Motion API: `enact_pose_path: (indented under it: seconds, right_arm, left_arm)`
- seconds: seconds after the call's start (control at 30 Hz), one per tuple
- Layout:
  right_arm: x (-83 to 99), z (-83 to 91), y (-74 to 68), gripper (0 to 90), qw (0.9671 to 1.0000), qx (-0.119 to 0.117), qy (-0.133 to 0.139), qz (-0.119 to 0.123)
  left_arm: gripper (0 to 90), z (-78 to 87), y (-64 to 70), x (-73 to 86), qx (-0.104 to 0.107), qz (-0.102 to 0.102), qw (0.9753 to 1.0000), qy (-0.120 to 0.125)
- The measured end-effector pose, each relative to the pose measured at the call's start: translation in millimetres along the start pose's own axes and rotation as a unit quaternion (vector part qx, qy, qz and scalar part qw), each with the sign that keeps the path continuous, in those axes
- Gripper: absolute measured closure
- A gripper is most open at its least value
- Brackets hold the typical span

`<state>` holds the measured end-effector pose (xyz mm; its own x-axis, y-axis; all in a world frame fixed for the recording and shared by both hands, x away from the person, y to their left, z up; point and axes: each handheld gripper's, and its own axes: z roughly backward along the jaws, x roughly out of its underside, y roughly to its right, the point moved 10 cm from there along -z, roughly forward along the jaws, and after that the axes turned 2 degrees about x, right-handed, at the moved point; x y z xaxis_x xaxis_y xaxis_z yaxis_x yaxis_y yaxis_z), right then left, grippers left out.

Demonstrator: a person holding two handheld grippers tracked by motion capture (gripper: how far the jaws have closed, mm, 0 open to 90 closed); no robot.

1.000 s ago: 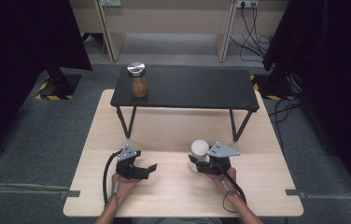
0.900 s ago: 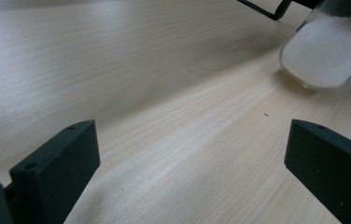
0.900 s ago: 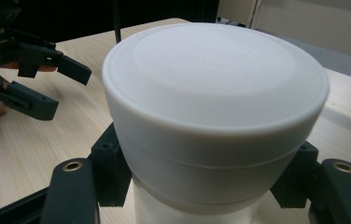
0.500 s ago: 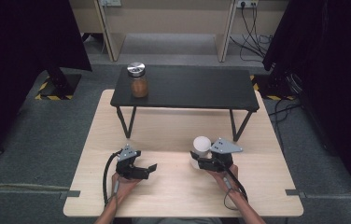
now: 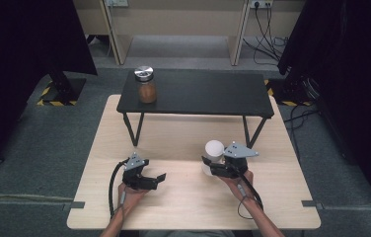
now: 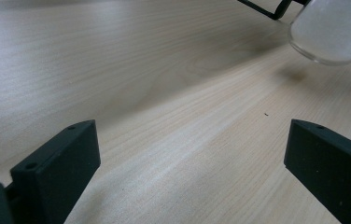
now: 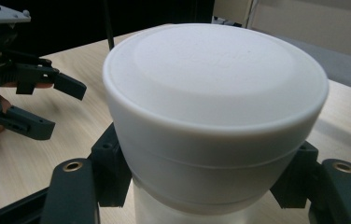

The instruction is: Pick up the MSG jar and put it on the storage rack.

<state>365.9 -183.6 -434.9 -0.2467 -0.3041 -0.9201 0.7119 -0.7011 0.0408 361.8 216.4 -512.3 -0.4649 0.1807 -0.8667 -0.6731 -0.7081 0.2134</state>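
High view, contents by size. Table: rectangular, pale wood laminate with fine straight grain, matte. Raised shelf: flat black rectangular top on thin black angled legs, standing across the far half of the table. White-lidded jar: cylindrical, clear glass body holding a white, powdery-looking fill, capped by a smooth white plastic lid with a shallow round recess; it is off the tabletop, above the near right part, clamped below the lid by the right gripper, whose black jaws press on both sides of the body. Left gripper: black blocky plastic with a grey triangular plate on top, low over the near left part of the table, jaws spread wide with bare wood between them. Spice jar: small, clear, brown contents, shiny round metal cap, upright near the shelf's left end, well apart from both grippers.
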Motion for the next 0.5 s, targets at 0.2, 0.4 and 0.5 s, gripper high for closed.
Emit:
enact_pose_path:
  seconds: [0.2, 0.4, 0.5]
  right_arm:
    - [-11.5, 3.2, 2.8, 35.6, 1.0000, -0.001, 0.003, 0.000]
    - [-27.7, 6.1, 4.8, 35.6, 1.0000, -0.006, -0.002, 0.005]
    - [-37.5, 8.1, 7.1, 35.6, 0.9999, -0.014, -0.003, 0.000]
  left_arm:
    - [2.6, 0.0, -0.1, 0.0, 0.000, 0.000, 1.0000, 0.000]
    - [2.6, 0.0, -0.2, 0.0, 0.000, 0.000, 1.0000, 0.000]
    - [2.4, 0.0, -0.1, -0.1, 0.000, 0.000, 1.0000, 0.000]
